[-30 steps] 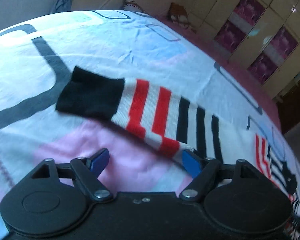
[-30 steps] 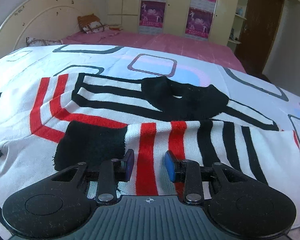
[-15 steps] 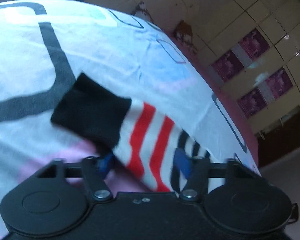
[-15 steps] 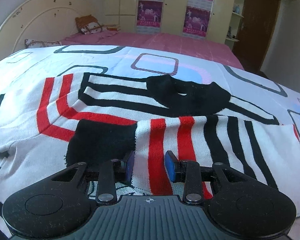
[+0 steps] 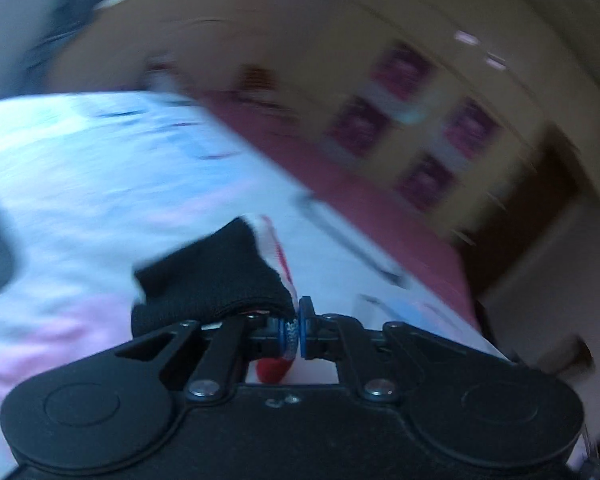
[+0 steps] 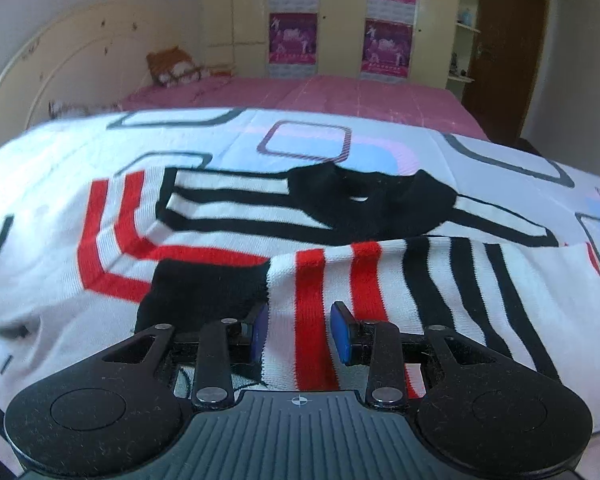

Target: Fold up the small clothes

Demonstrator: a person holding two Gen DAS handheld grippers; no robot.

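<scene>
**Left sleeve pinched, right sleeve not yet caught**

The left gripper (image 5: 294, 331) is closed on the sleeve (image 5: 216, 280) of the striped sweater, near its black cuff. Only a thin edge of knit sits between the two blue pads (image 5: 305, 332); the cuff bunches just above and to the left of the fingers. This view is strongly blurred, so the bed cover (image 5: 100, 184) behind is hard to read.

The right gripper (image 6: 298, 334) has its fingers apart. The other sleeve (image 6: 340, 280) lies folded across the body of the sweater (image 6: 112, 264), and its white and red stripes pass between the pads without being pressed. Its black cuff (image 6: 204, 292) is just left of the left pad, and the black collar (image 6: 364, 204) lies further ahead.

The risks, as I judge them:

- The left hold is very shallow. A quick pull may let the knit slip out, and the sleeve would fall in a heap.
- If the right fingers close low, they may catch the body layer under the sleeve too, and lifting would then disturb what is already laid flat.
</scene>
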